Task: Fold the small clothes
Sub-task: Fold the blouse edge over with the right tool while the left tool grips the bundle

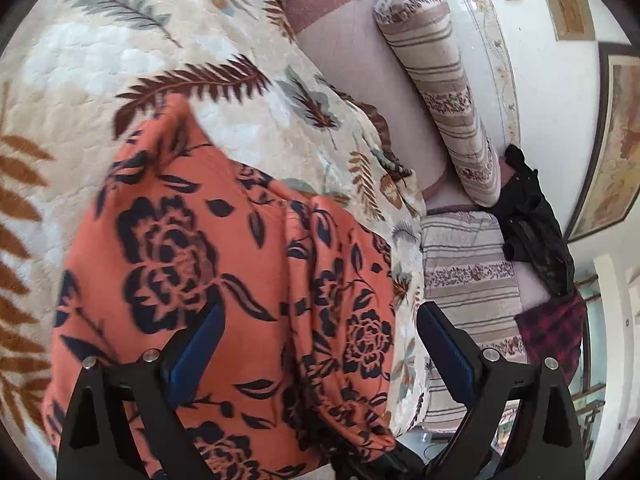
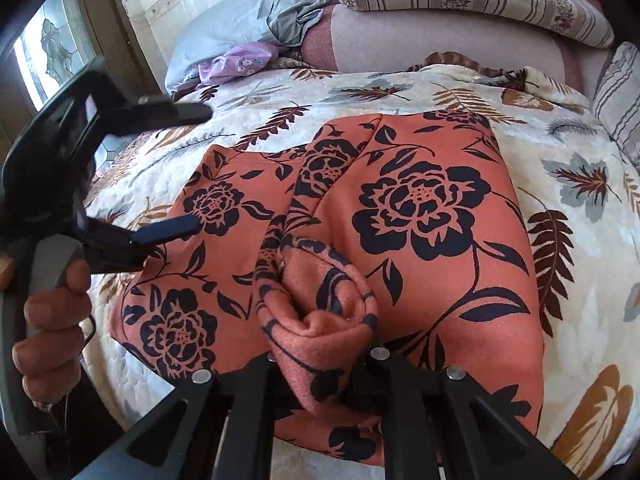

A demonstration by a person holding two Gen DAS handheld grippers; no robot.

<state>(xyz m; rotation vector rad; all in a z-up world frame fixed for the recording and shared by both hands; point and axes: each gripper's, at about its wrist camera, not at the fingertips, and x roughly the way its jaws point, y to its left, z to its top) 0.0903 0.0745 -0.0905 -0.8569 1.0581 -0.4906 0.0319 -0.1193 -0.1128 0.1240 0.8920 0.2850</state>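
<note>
Orange floral garment (image 2: 420, 208) lies on the quilted bed (image 2: 580, 184). Right tool (image 2: 320, 344) clamped on a bunched fold of it; left tool (image 1: 320, 344) jaws apart, empty, above the cloth. Judgement: carry fold across low — keep edges aligned, left tool pinning the far layer

My left wrist camera looked steeply down along its fingers, close over the orange floral garment (image 1: 224, 280), with the quilt (image 1: 120, 60) beyond and a striped bolster (image 1: 444, 96) far right. My right wrist camera sat just as near, facing the far wall. Both views shared garment and quilt.
</note>
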